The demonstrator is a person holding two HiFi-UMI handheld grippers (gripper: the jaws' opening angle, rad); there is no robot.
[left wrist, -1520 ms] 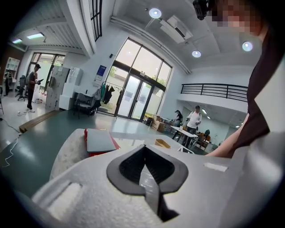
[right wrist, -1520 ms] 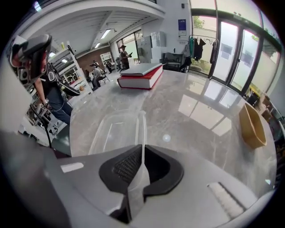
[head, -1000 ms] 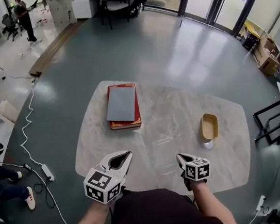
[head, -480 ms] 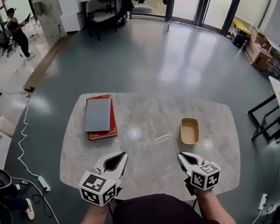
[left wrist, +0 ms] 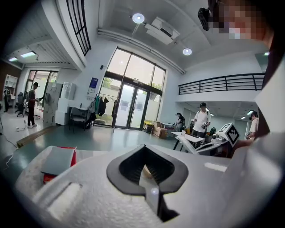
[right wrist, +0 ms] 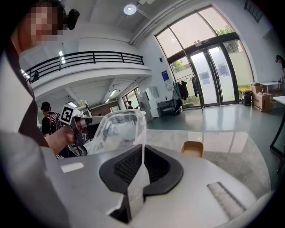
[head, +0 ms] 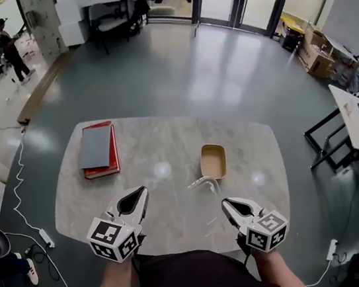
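Observation:
My right gripper (right wrist: 141, 167) is shut on the edge of a clear plastic lid (right wrist: 120, 129), which stands up in front of its jaws. In the head view that lid (head: 202, 183) hangs just above the marble table (head: 156, 210), reaching from the right gripper (head: 227, 206) toward a tan oblong container (head: 213, 160). The tan container (right wrist: 192, 148) sits empty on the table beyond the lid. My left gripper (head: 138, 194) hovers over the table's near left part with its jaws together and nothing between them (left wrist: 143, 167).
A red book with a grey cover (head: 98, 149) lies at the table's left end. A cable and power strip (head: 45, 237) run along the floor at left. A white table (head: 357, 121) and boxes (head: 316, 52) stand at right. People stand farther off.
The clear lid lay flat on the table before; now it is lifted and upright in the right gripper. Both grippers have swung to the right.

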